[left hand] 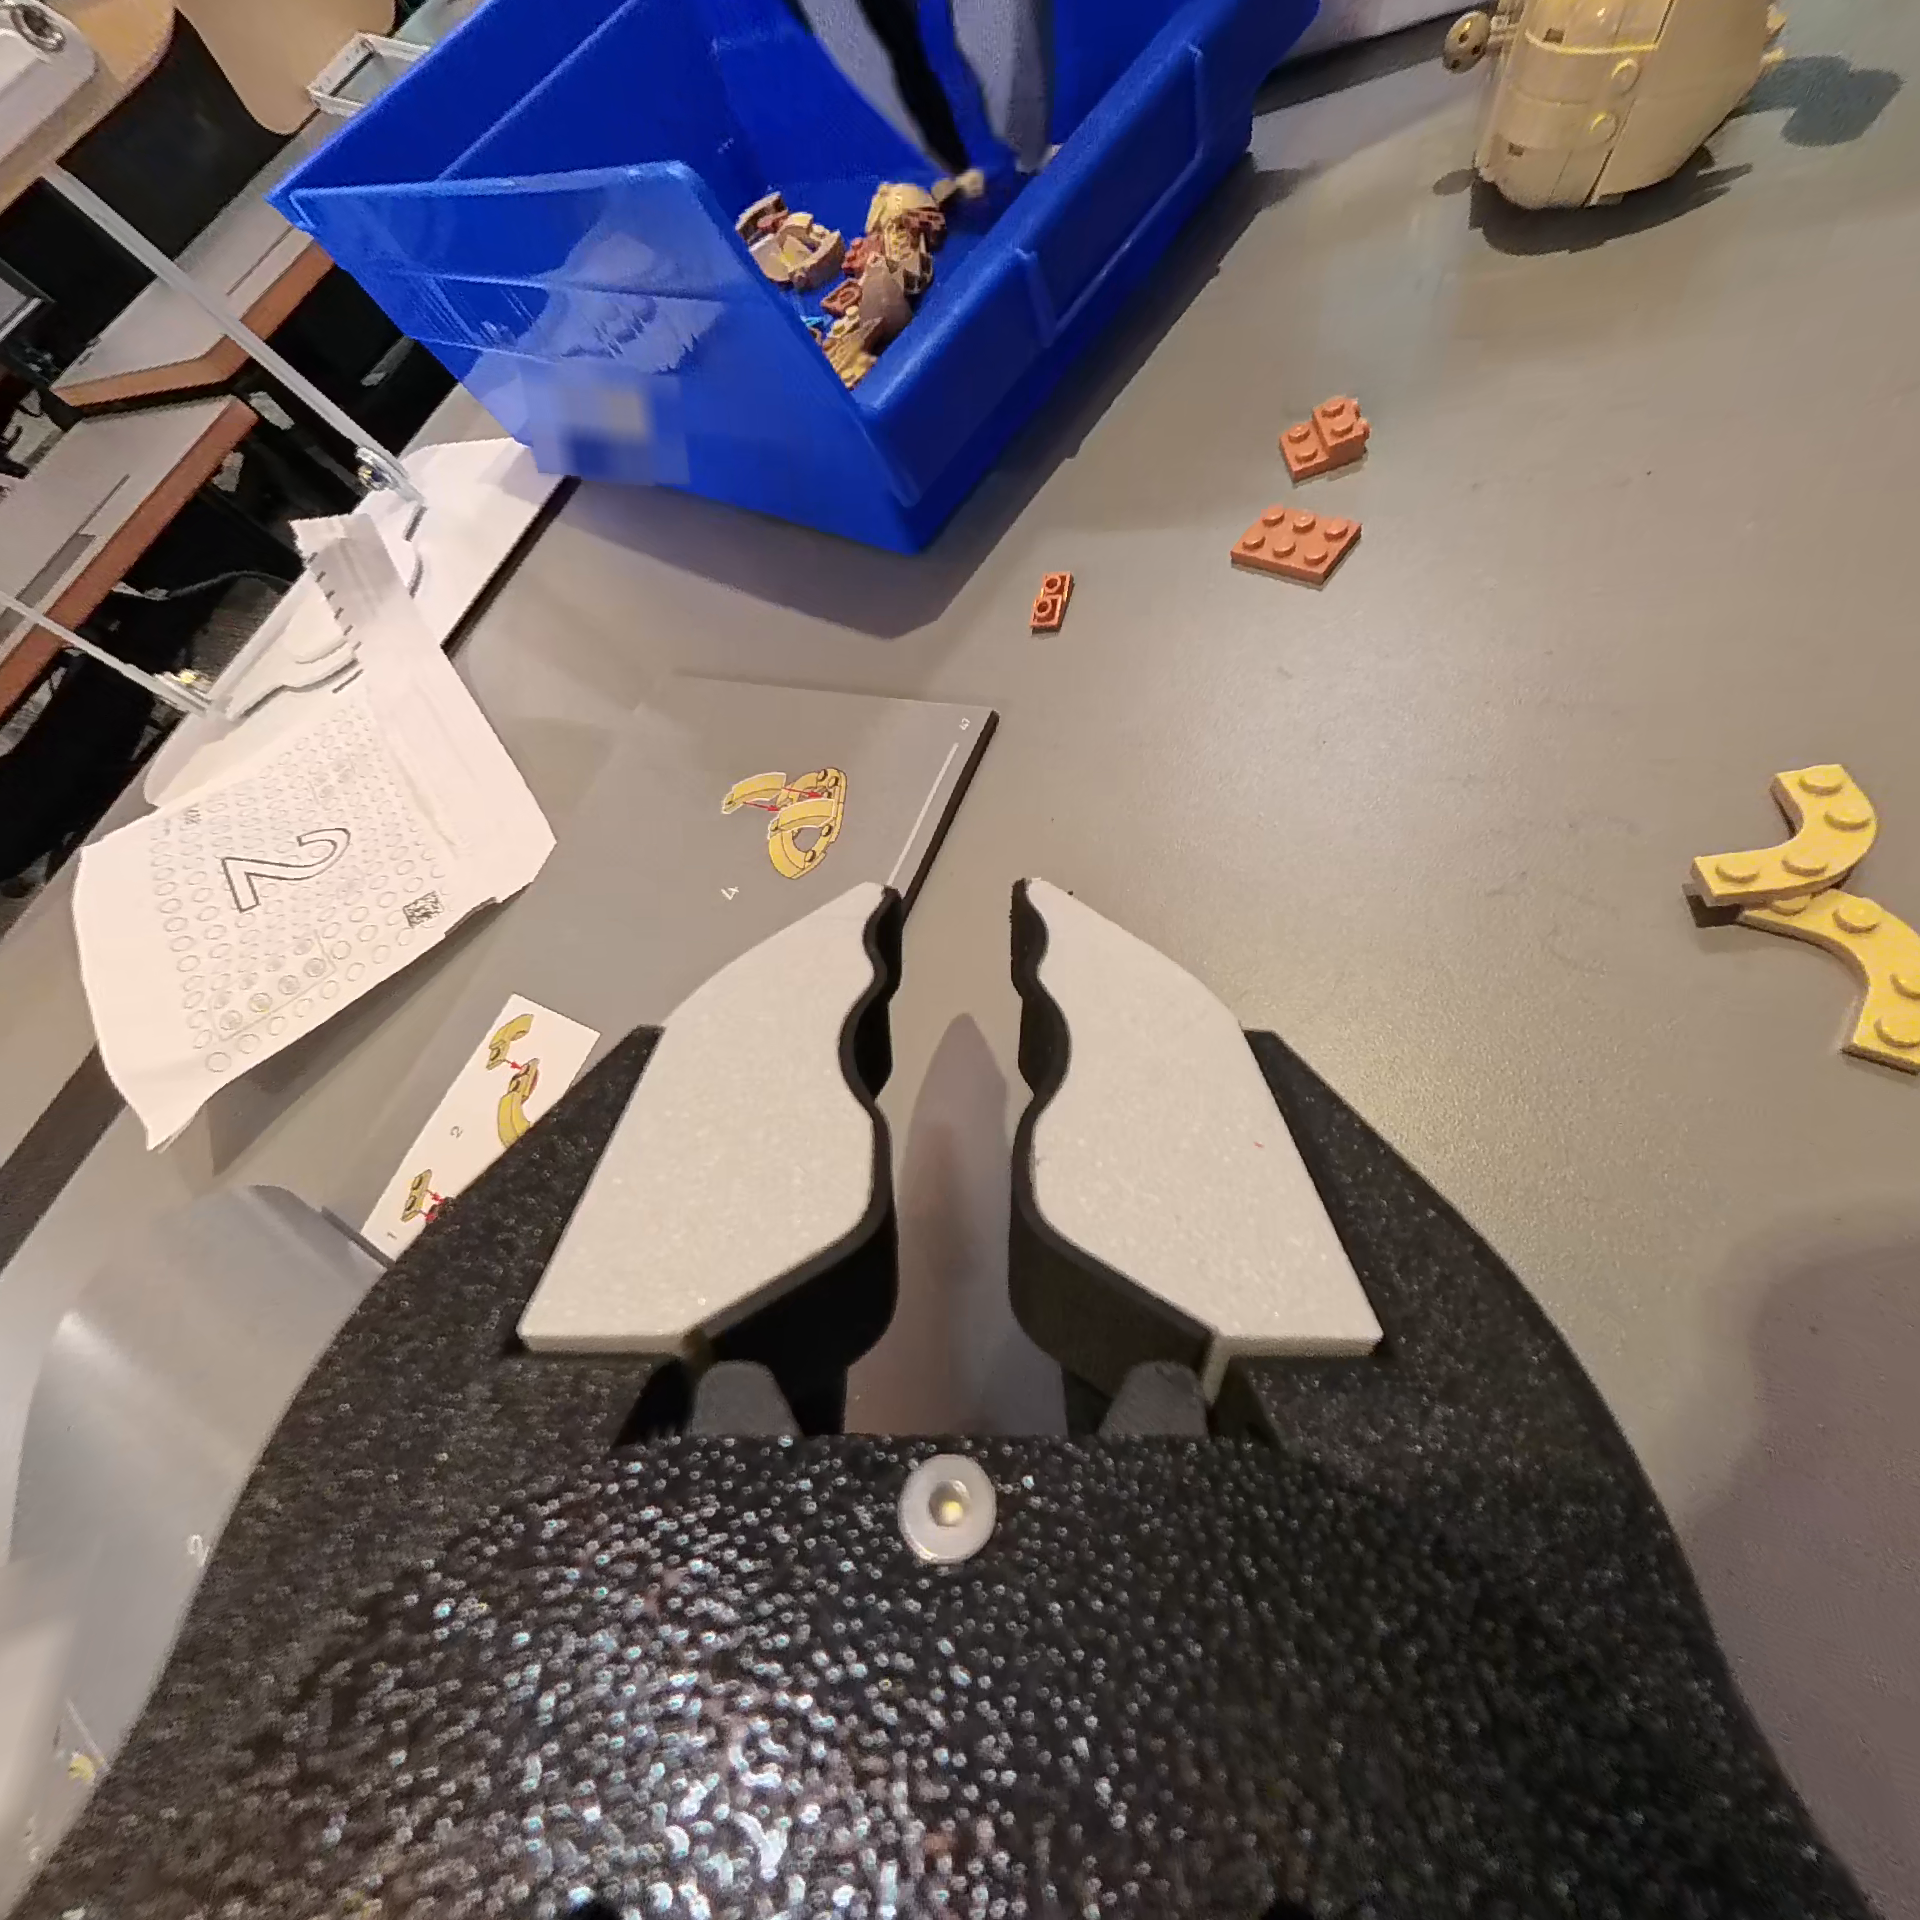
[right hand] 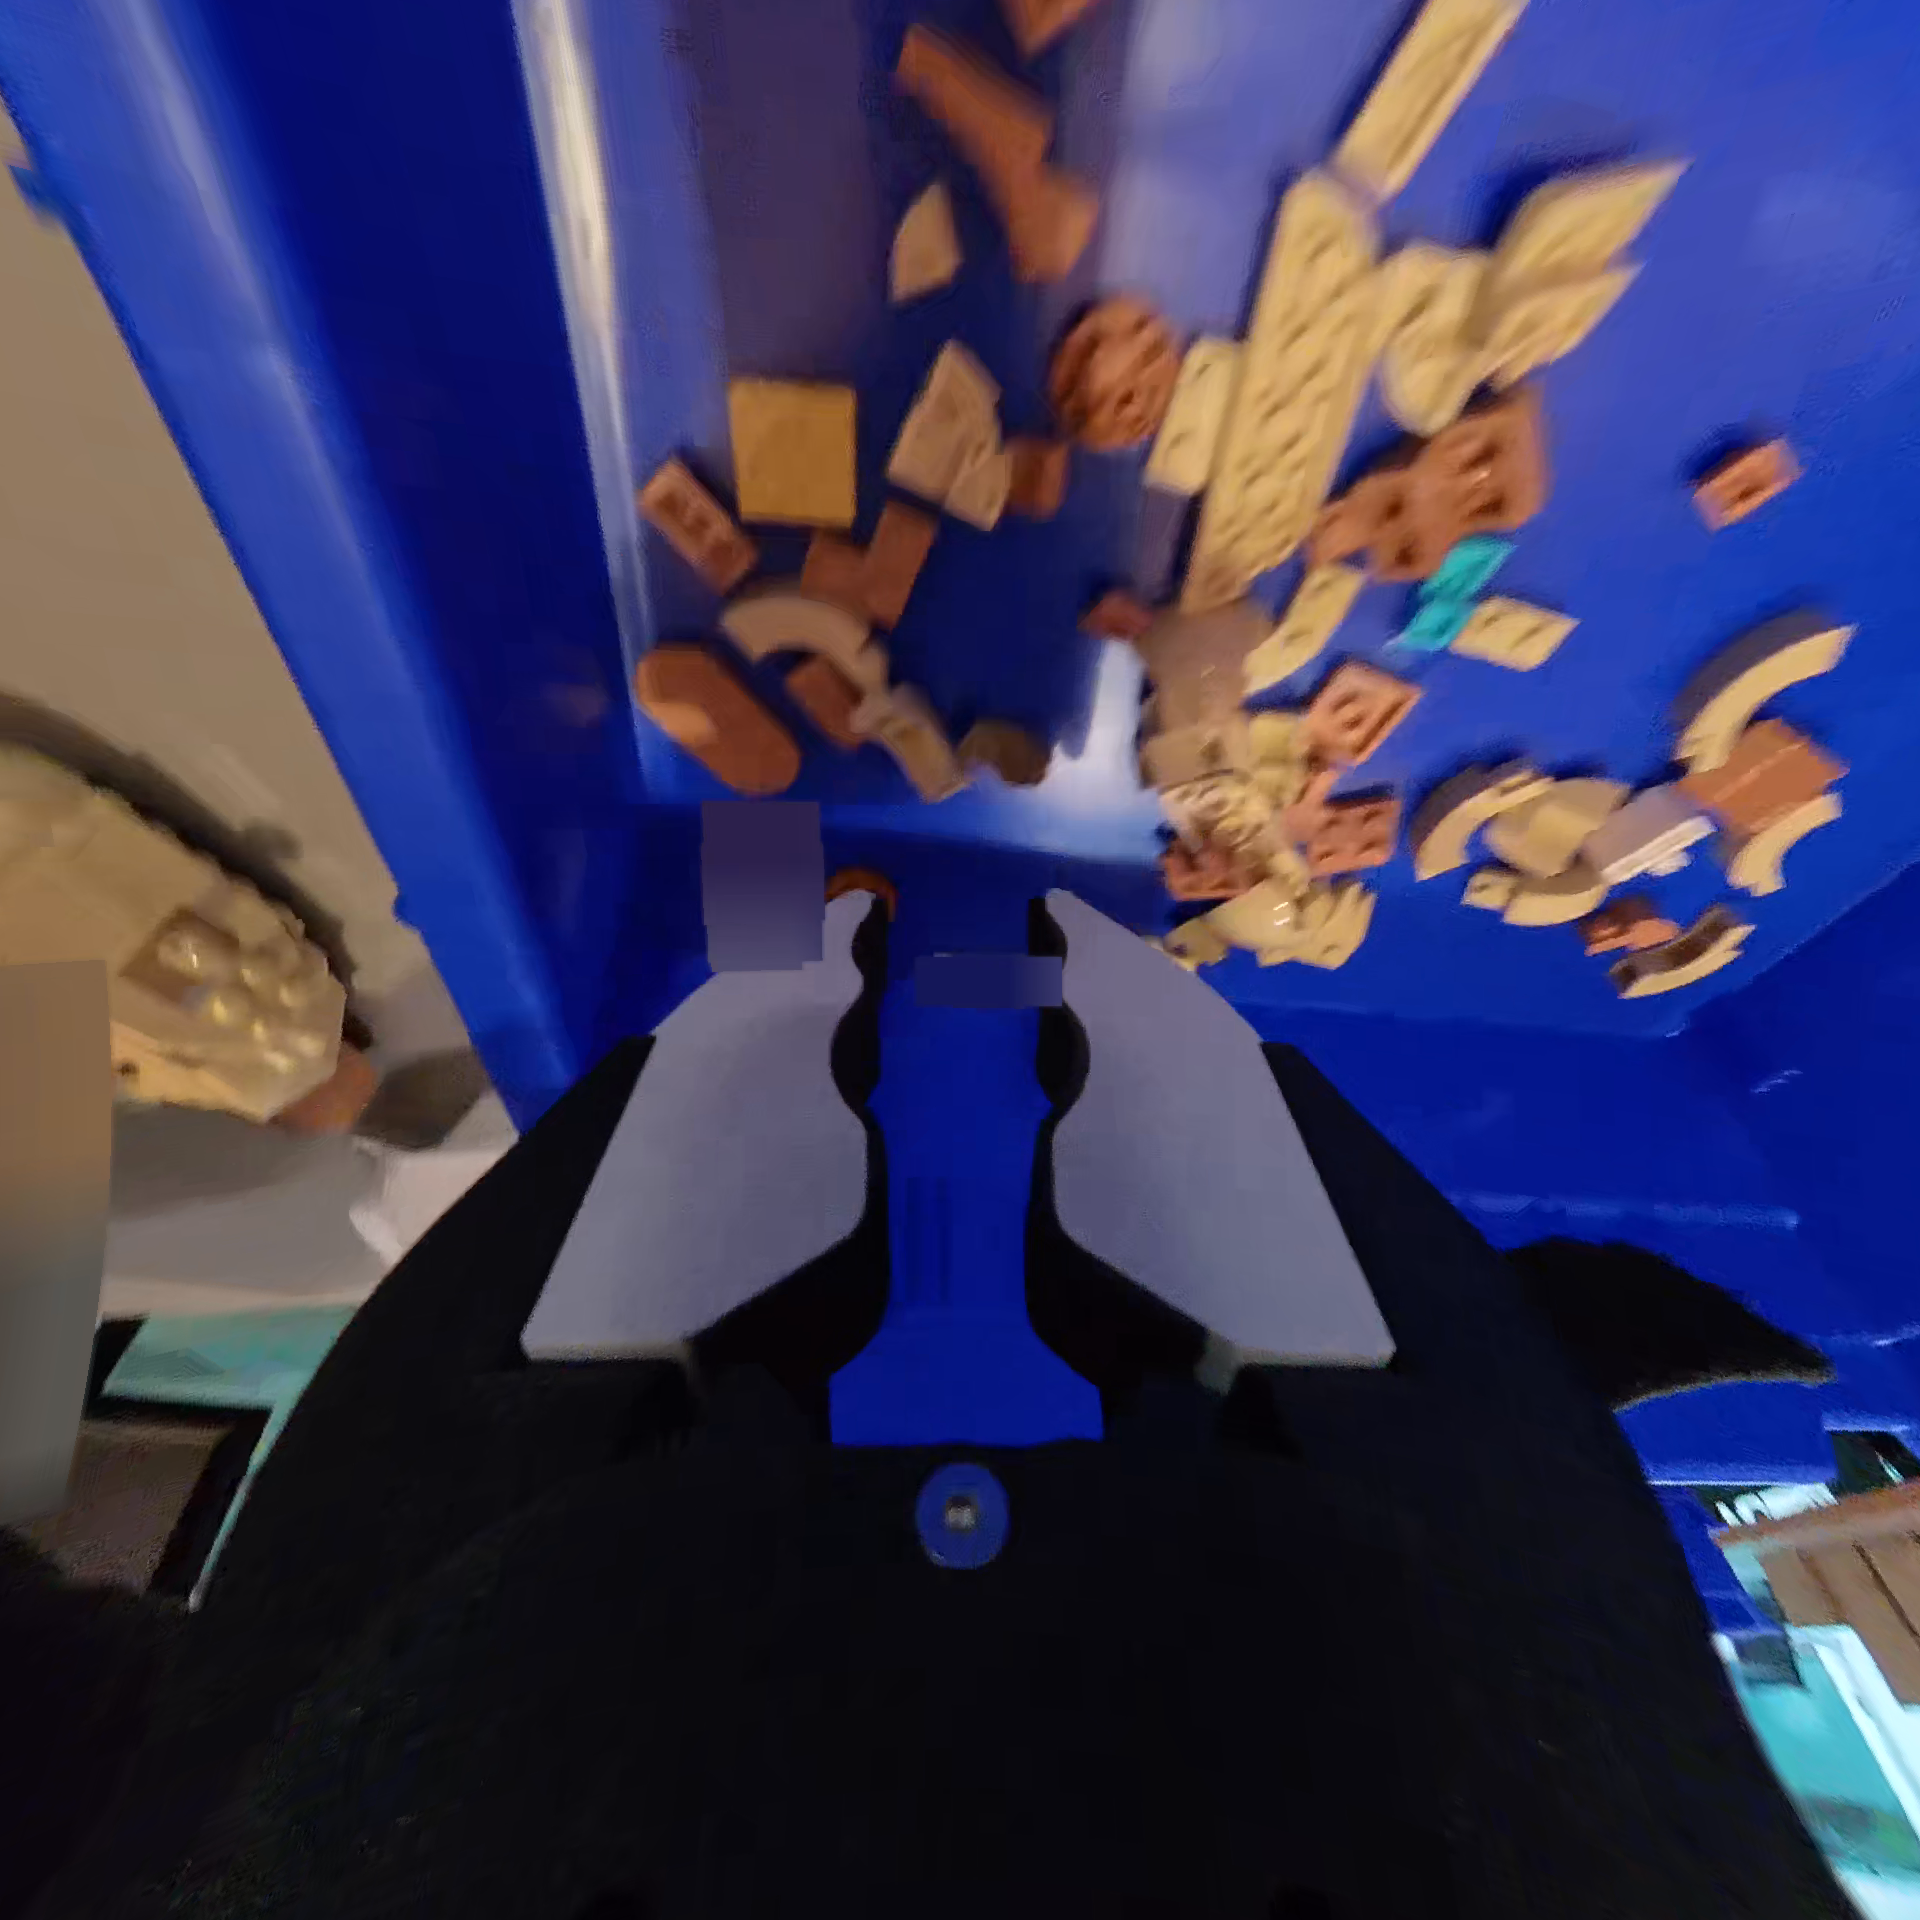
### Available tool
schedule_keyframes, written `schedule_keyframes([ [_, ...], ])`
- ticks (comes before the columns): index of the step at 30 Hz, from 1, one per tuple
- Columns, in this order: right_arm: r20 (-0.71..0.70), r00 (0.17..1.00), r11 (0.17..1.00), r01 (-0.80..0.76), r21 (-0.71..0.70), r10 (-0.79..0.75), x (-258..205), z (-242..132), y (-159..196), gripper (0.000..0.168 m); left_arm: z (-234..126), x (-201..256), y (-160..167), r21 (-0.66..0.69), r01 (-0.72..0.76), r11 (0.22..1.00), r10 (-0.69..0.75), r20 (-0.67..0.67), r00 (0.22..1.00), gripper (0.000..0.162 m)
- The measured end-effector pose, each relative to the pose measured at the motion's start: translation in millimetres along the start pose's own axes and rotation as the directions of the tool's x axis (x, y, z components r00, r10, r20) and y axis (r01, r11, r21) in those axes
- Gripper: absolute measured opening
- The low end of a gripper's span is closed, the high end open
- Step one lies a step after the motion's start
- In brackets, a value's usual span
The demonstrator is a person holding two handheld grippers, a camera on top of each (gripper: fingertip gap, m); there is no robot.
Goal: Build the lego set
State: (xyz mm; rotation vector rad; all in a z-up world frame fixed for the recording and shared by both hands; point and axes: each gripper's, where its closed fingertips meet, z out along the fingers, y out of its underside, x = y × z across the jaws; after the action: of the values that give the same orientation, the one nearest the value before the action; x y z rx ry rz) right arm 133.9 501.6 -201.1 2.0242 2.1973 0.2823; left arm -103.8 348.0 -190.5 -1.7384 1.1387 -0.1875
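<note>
A grey table (left hand: 1455, 727) holds a blue bin (left hand: 935, 343) of loose tan and brown Lego pieces (left hand: 852, 270); the right gripper (right hand: 956, 914) reaches down inside that bin, its two grey fingers spread with nothing visibly between them, though the view is smeared by motion. The left gripper (left hand: 951, 894) hovers over the table near an open instruction booklet (left hand: 831, 810), its fingers likewise parted and empty. The parts already out lie well apart on the table: a tan curved assembly (left hand: 1808, 914) to the right, and three small reddish-brown plates (left hand: 1294, 545) between it and the bin; a larger tan built model (left hand: 1600, 94) stands at the far edge. A torn white paper bag (left hand: 281, 925) lies to the left of the booklet.

The risks, as I judge them: the pieces in the bin are heaped and overlapping, so the right fingers may close on two at once or flick one aside; the quick movement makes a missed pinch likelier; a small plate could slip from the smooth pads on the way out.

As for writing, the booklet shows step numerals and part diagrams, and the bag carries a large printed numeral and a small code square; no brand name can be made out.
</note>
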Motion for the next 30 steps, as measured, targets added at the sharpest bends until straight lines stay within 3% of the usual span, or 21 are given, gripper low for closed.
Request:
schedule_keyframes([
  [3,0.047,0.998,0.993,0.037,-0.111,-0.032,-14.6,10.3,16.8,0.027,0.5,1.0,0.5,-0.005,-0.010,1.000,0.010,0.001,1.000,0.020],
  [12,0.074,0.997,0.984,0.037,-0.172,-0.024,-17.9,24.8,18.4,0.030,0.2,0.1,0.2,-0.001,-0.003,1.000,0.003,0.002,1.000,0.019],
  [19,0.024,1.000,0.978,0.014,-0.206,-0.009,-12.0,26.3,19.8,0.016,-0.6,-0.5,0.1,0.002,0.002,1.000,-0.002,0.005,1.000,0.019],
  [24,0.007,1.000,0.998,-0.008,-0.063,0.008,-17.1,14.4,7.9,0.016,-1.9,-5.1,-0.5,0.014,0.029,0.999,-0.029,0.016,0.999,0.019],
  [30,-0.060,0.998,0.982,-0.021,0.186,0.033,-42.7,-35.5,-18.9,0.016,-3.7,-10.4,-1.0,0.028,0.061,0.998,-0.062,0.025,0.998,0.019],
])
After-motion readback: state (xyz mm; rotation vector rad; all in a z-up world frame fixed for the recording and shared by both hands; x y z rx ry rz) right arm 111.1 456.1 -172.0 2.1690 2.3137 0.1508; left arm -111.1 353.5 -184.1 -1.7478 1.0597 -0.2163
